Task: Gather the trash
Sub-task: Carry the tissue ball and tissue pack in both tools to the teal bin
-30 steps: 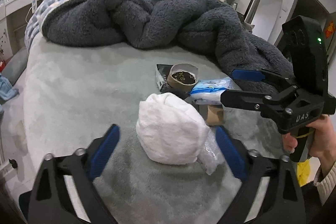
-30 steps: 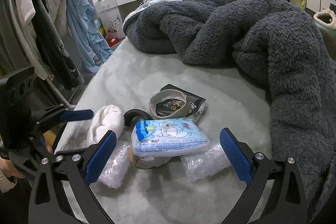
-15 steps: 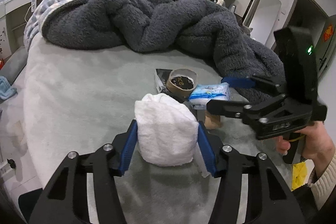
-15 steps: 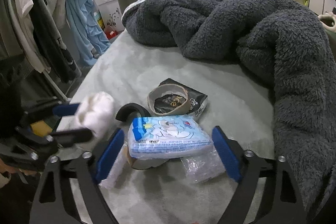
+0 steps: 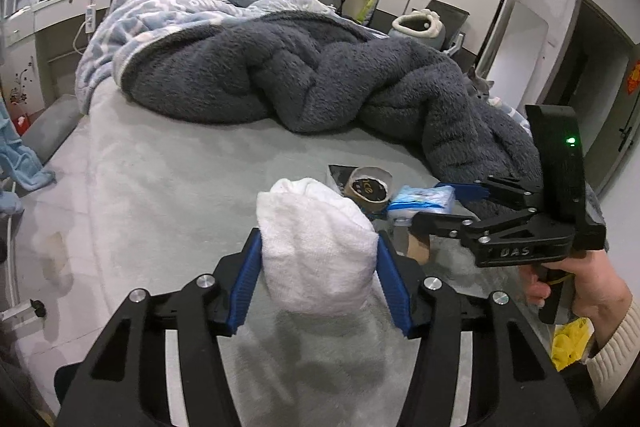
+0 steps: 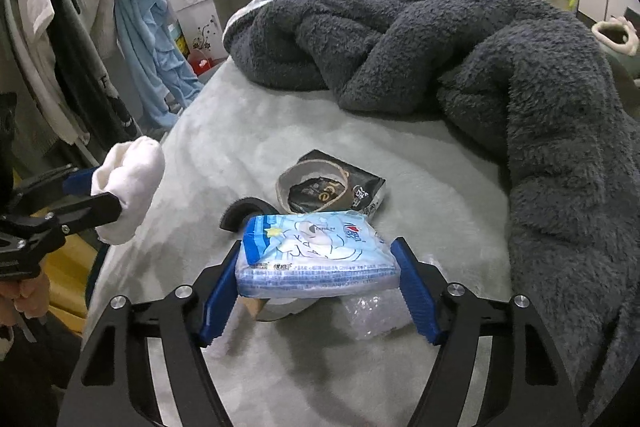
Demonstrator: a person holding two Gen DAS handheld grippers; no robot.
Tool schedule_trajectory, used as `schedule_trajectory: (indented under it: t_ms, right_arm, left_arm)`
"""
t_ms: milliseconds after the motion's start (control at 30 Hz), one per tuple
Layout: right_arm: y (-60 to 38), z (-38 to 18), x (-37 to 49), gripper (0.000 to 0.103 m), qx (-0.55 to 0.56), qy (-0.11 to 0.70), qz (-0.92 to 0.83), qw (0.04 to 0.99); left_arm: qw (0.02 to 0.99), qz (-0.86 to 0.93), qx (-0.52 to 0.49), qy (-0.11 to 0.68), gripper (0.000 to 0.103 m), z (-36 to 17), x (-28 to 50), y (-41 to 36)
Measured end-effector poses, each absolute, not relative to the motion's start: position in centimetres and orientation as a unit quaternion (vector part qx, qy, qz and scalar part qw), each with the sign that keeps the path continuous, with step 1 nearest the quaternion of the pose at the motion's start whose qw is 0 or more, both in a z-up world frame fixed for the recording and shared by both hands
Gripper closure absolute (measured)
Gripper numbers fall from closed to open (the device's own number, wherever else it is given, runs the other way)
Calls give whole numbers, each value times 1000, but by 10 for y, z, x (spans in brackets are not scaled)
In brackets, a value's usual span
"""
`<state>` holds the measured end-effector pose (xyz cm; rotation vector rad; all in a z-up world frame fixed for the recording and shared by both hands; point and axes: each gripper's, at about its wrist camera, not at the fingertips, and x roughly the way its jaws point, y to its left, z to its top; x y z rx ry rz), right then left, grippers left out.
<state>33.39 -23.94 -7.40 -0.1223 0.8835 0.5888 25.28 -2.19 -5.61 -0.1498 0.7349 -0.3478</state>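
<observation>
A white wad of tissue (image 5: 316, 247) is seen at the centre of the left wrist view. A blue tissue pack (image 6: 316, 259) fills the lower centre of the right wrist view; a cardboard tape ring (image 6: 316, 183) on a black packet (image 6: 366, 189) lies above it, and clear bubble wrap (image 6: 376, 313) below right.

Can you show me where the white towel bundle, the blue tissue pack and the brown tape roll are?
white towel bundle (image 5: 316, 251), left wrist view, middle of its front face.
blue tissue pack (image 6: 316, 255), right wrist view, centre of its printed top.
brown tape roll (image 6: 310, 173), right wrist view, far rim of the ring.
</observation>
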Motion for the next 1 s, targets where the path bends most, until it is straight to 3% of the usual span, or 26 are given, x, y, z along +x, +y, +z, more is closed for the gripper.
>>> schedule_trajectory:
  t_ms: [367,1000]
  right_arm:
    - [-237,-50,306,29,15,421,271,866]
    - [-194,-28,250,30,4,400,245,883]
  left_arm:
    - [920,-139,-71,358,44,-42,230,-2]
    - [919,-48,-69,386,44,-58,182,71]
